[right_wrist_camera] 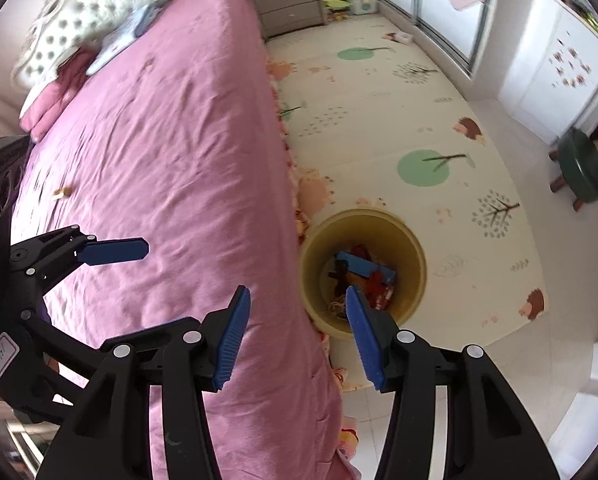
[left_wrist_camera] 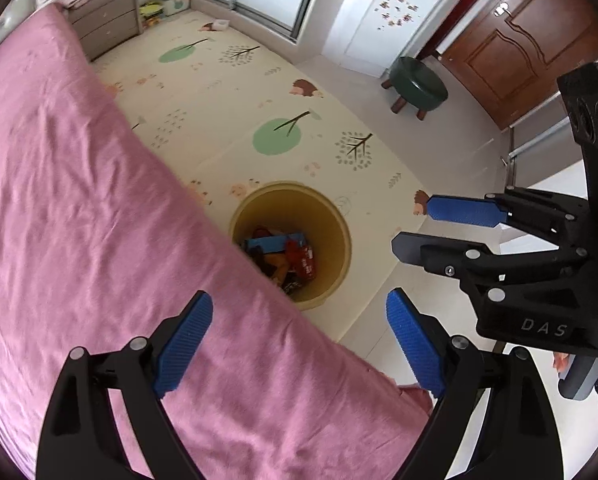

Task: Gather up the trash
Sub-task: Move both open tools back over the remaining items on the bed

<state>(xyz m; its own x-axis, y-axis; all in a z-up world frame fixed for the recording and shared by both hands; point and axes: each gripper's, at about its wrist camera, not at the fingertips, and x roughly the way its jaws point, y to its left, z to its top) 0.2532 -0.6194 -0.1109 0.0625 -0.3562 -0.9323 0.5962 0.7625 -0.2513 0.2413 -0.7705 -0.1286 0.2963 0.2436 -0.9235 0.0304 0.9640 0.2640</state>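
Note:
A yellow bin (left_wrist_camera: pixel 335 220) stands on the play mat beside the pink bed (left_wrist_camera: pixel 79 220); it holds several wrappers and a blue box (left_wrist_camera: pixel 277 242). It also shows in the right wrist view (right_wrist_camera: pixel 413 248). My left gripper (left_wrist_camera: pixel 299 316) is open and empty over the bed edge, near the bin. My right gripper (right_wrist_camera: pixel 297 308) is open and empty, above the bed edge next to the bin; it also shows at the right of the left wrist view (left_wrist_camera: pixel 413 226). A small brown scrap (right_wrist_camera: pixel 63 192) lies on the bed. The left gripper shows at the left (right_wrist_camera: pixel 143 250).
A patterned play mat (left_wrist_camera: pixel 239 100) covers the floor. A green stool (left_wrist_camera: pixel 419 84) stands near a wooden door (left_wrist_camera: pixel 511 48). A drawer unit (left_wrist_camera: pixel 107 24) sits by the bed head. Pillows (right_wrist_camera: pixel 55 96) and a tufted headboard (right_wrist_camera: pixel 91 4) are at the far end.

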